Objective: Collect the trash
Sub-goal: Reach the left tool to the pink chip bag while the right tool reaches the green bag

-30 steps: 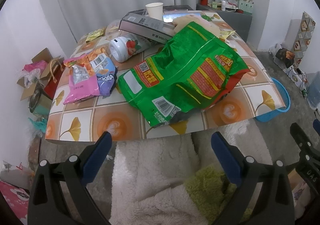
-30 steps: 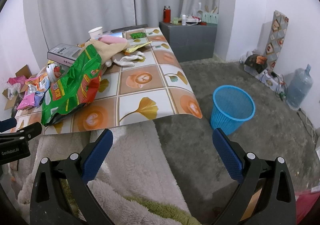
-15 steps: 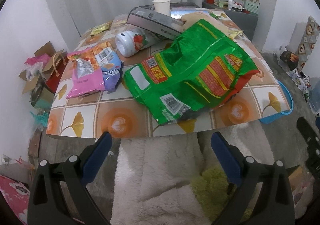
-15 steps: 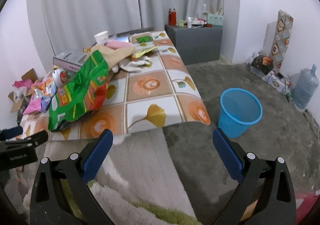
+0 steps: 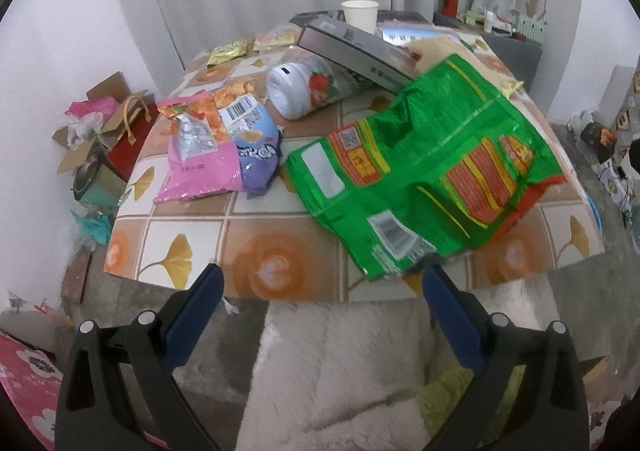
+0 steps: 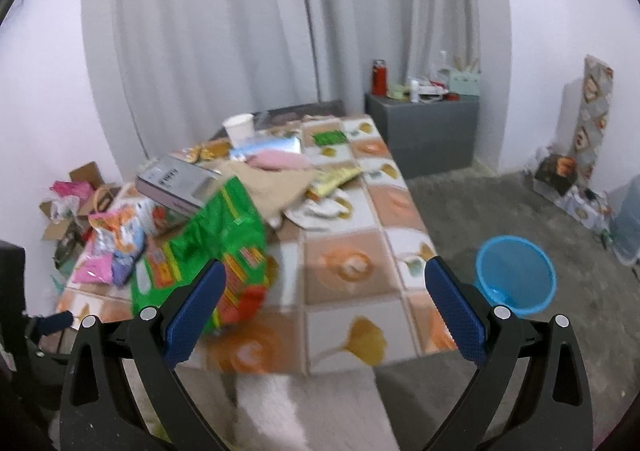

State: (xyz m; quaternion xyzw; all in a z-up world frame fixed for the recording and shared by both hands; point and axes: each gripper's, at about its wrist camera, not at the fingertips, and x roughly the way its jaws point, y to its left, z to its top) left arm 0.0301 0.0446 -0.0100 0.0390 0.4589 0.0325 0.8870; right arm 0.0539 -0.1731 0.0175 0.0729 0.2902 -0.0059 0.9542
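A big green snack bag (image 5: pixel 424 175) lies on the patterned low table (image 5: pixel 256 267), its corner over the near edge; it also shows in the right wrist view (image 6: pixel 216 247). Pink and purple snack packets (image 5: pixel 216 151) lie to its left, beside a white tub on its side (image 5: pixel 304 91), a grey box (image 5: pixel 356 47) and a paper cup (image 5: pixel 360 15). A blue bin (image 6: pixel 516 275) stands on the floor right of the table. My left gripper (image 5: pixel 320 311) is open and empty before the table's near edge. My right gripper (image 6: pixel 324 307) is open and empty, above the near edge.
Cardboard boxes and bags (image 5: pixel 100 131) crowd the floor left of the table. A fluffy white rug (image 5: pixel 340 371) lies below the grippers. A grey cabinet (image 6: pixel 424 135) with bottles stands at the back right. More clutter (image 6: pixel 576 187) lines the right wall.
Both grippers have risen and moved toward the table; the table and bags now sit lower and closer in both views. The right view is motion-blurred. Both stay open.
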